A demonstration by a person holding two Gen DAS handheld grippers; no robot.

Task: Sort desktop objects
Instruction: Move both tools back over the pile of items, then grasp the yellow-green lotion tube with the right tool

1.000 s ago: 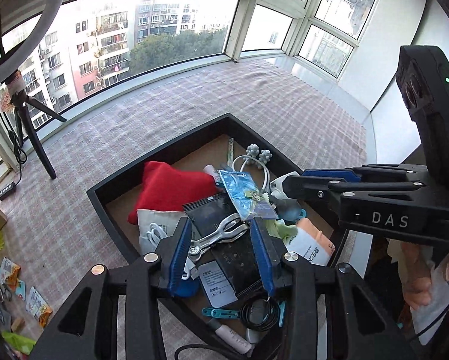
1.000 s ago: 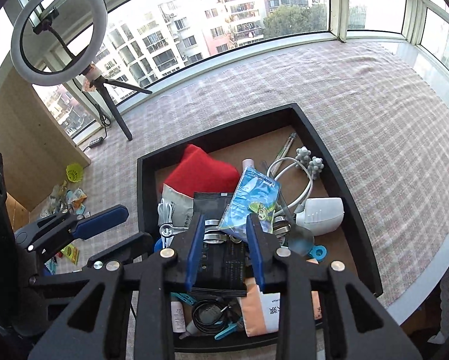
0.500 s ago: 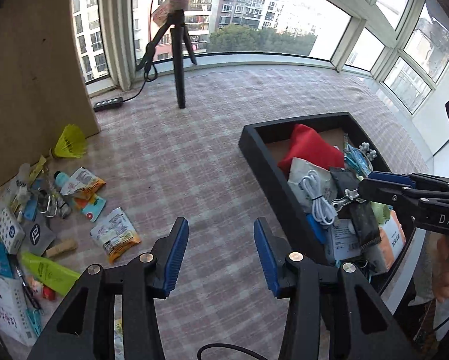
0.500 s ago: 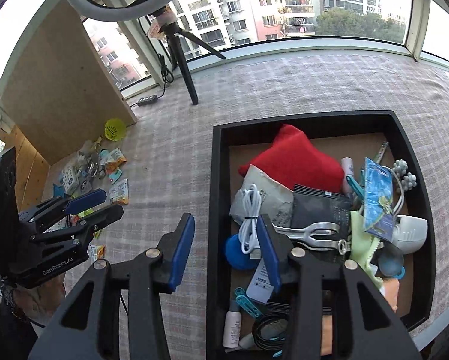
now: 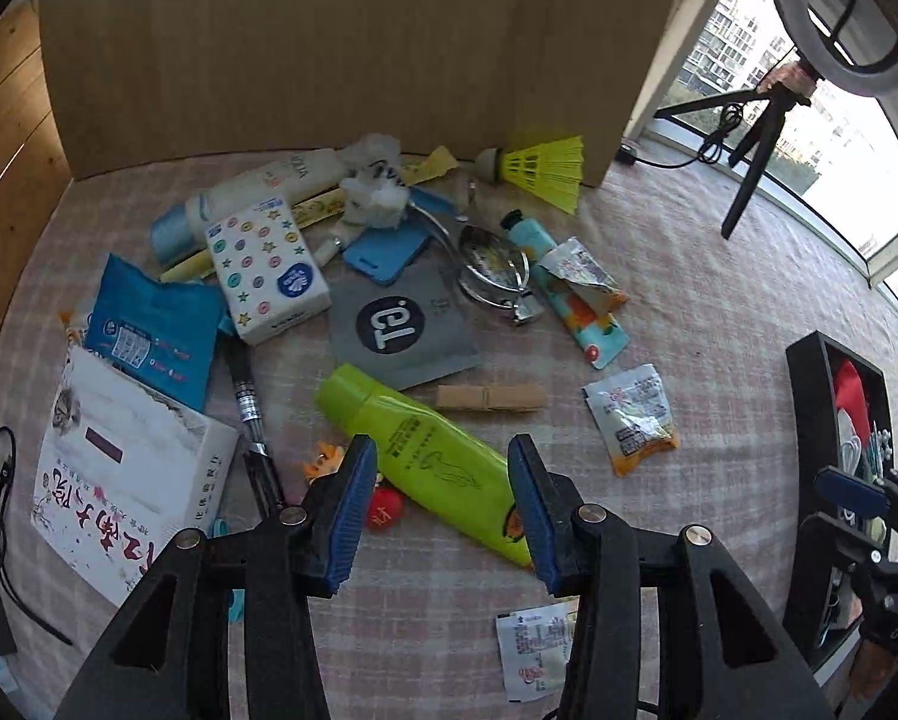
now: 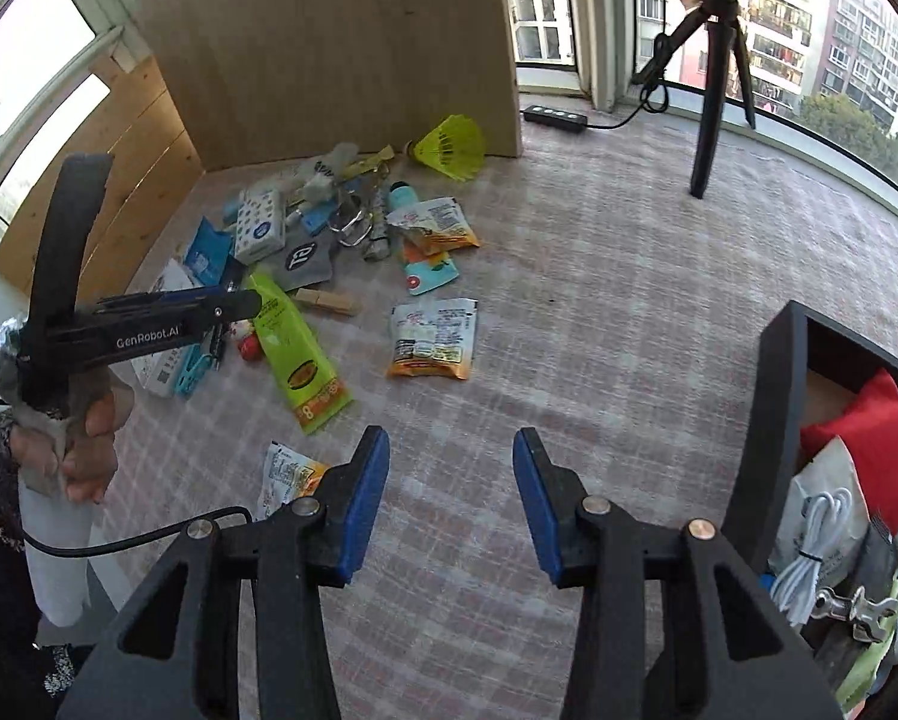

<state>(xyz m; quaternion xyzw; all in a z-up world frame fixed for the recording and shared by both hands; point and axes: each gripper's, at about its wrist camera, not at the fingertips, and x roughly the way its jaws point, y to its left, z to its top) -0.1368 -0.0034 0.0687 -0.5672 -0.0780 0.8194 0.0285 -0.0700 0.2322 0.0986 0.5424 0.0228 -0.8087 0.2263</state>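
Note:
My left gripper [image 5: 443, 510] is open and empty, hovering just above a lime-green tube [image 5: 425, 459] in a pile of loose objects on the checked cloth. Around it lie a grey pouch [image 5: 398, 324], a wooden clothespin [image 5: 490, 397], a snack packet [image 5: 631, 417], a spotted tissue pack [image 5: 266, 267] and a white box [image 5: 125, 474]. My right gripper [image 6: 449, 504] is open and empty over bare cloth between the pile and the black tray [image 6: 772, 420]. The tray holds a red pouch [image 6: 868, 426] and a white cable [image 6: 814, 546]. The green tube also shows in the right wrist view [image 6: 293, 354].
A wooden board [image 5: 341, 42] stands behind the pile. A yellow shuttlecock [image 5: 538, 171] lies at its foot. A black tripod [image 6: 712, 78] and a power strip [image 6: 553, 117] stand near the window. A small sachet [image 5: 535, 648] lies by my left fingers. The tray shows at the right edge [image 5: 808, 480].
Both grippers have swung left, away from the tray toward the pile of loose objects. The left gripper now hangs over the green tube. Both have stayed open.

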